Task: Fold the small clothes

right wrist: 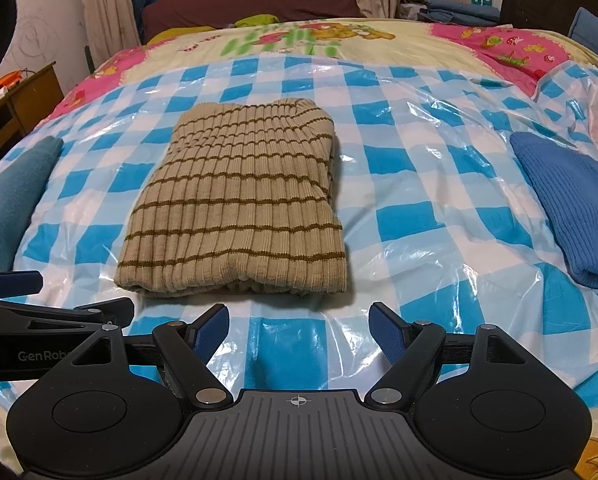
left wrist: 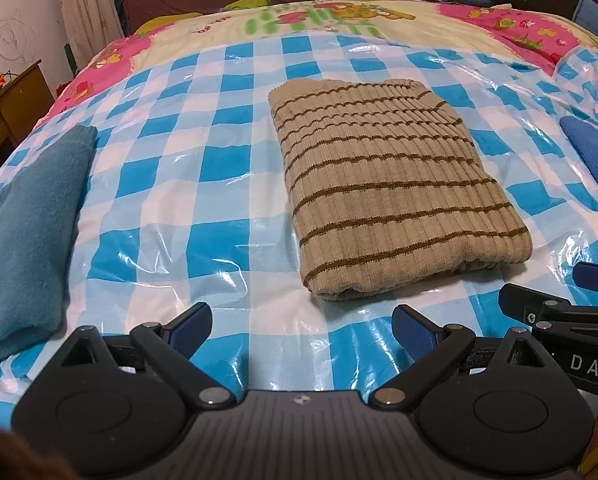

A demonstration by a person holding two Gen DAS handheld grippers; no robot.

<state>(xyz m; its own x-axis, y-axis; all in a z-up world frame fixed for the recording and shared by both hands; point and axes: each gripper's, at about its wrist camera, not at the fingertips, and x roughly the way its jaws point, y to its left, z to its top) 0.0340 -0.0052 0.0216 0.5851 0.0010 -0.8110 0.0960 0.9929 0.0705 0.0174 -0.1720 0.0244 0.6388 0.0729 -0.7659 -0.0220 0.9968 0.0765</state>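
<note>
Your left claw and right claw sit side by side, low over the near edge of the bed, both aimed forward with blue pads spread apart and gripping nothing. The folded beige striped sweater lies flat on the blue-checked plastic sheet, just ahead of both claws. A teal garment lies to its left, a blue knit to its right. Readable lettering: "GenRob" on your left claw's body, "DAS" on your right's.

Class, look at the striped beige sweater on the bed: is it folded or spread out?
Folded. The striped beige sweater lies as a compact rectangle, with layered edges at its near end and no sleeves showing.
</note>
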